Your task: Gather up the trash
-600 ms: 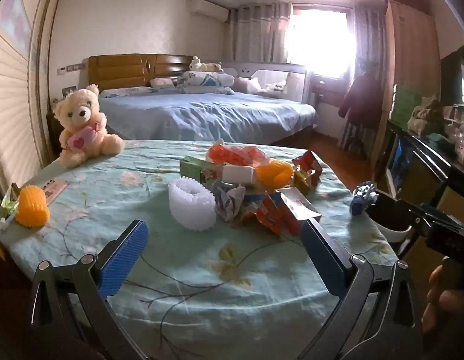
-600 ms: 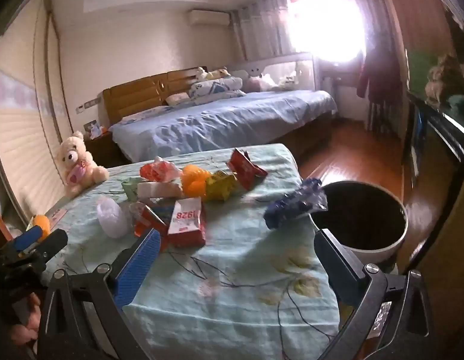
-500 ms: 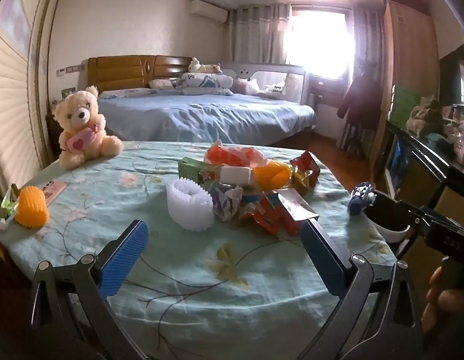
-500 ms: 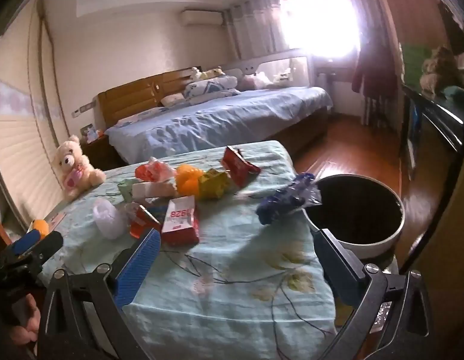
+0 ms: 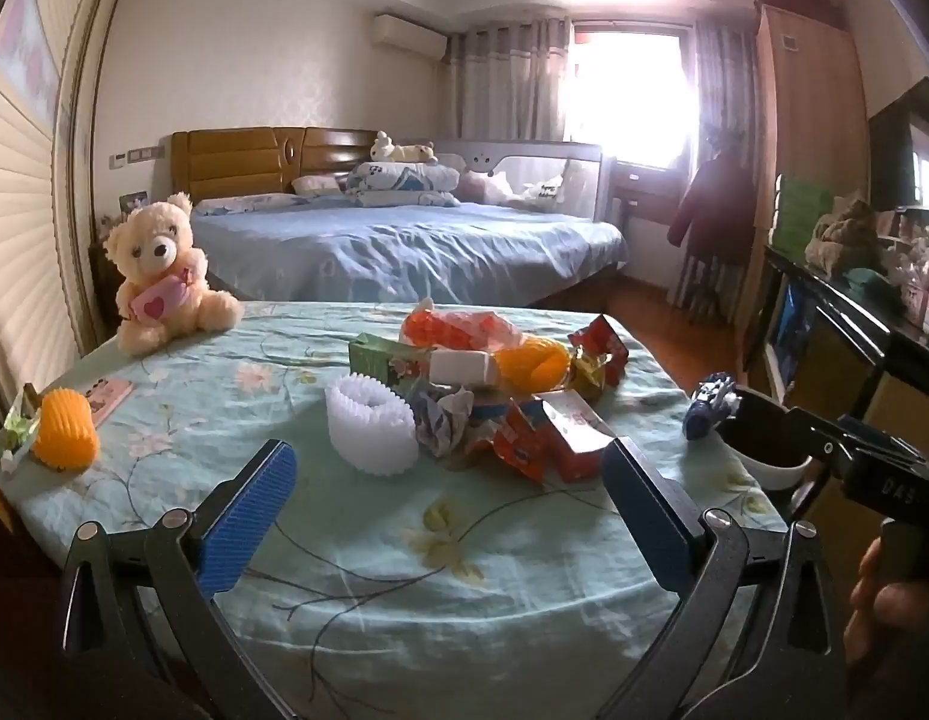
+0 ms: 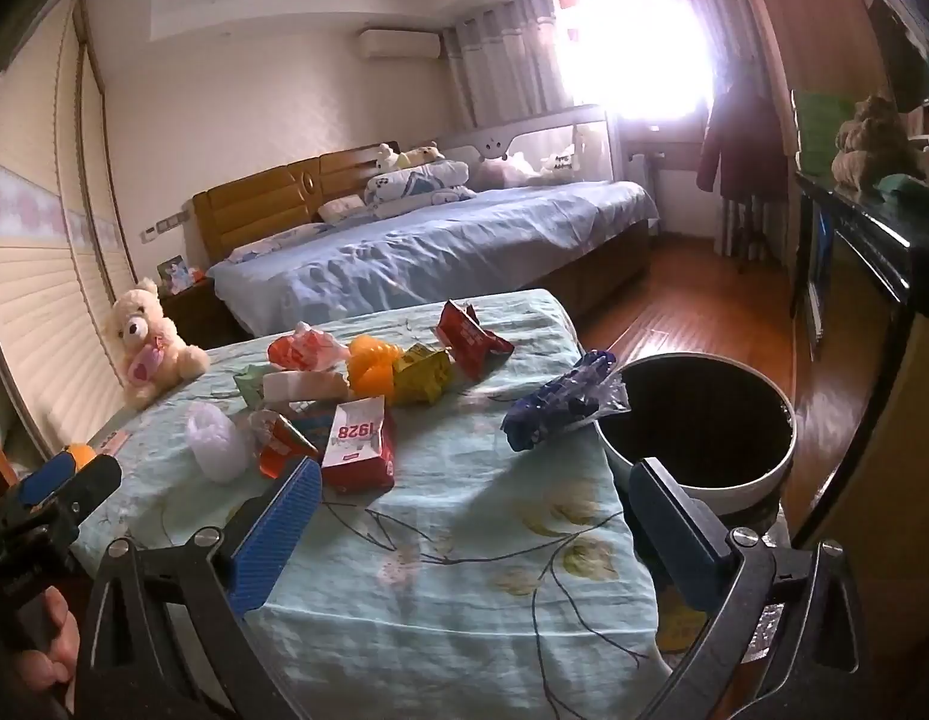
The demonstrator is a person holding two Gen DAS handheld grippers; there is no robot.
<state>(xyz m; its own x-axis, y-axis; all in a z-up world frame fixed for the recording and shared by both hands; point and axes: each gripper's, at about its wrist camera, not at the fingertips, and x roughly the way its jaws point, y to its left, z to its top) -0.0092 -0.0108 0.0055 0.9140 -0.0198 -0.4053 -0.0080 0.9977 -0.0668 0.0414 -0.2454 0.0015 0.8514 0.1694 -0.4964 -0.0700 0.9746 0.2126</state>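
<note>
A pile of trash lies mid-table: a white foam net (image 5: pixel 371 432), crumpled paper (image 5: pixel 443 423), a red carton (image 5: pixel 569 438) marked 1928 (image 6: pixel 359 441), an orange net (image 5: pixel 533 363), red wrappers (image 6: pixel 467 339) and a yellow-green wrapper (image 6: pixel 422 375). A blue wrapper (image 6: pixel 560 408) lies at the table's right edge beside the white bin (image 6: pixel 695 426). My left gripper (image 5: pixel 446 510) is open and empty, just short of the pile. My right gripper (image 6: pixel 470 534) is open and empty over the table's near edge, the bin beyond its right finger.
A teddy bear (image 5: pixel 161 279) sits at the table's far left corner. An orange foam net (image 5: pixel 65 435) and a pink card (image 5: pixel 107 396) lie at the left edge. A bed (image 5: pixel 404 252) stands behind the table, a dark cabinet (image 6: pixel 872 276) at the right.
Both grippers have shifted slightly; the pile and bin sit a little closer in the right wrist view. Nothing was grasped or moved on the table.
</note>
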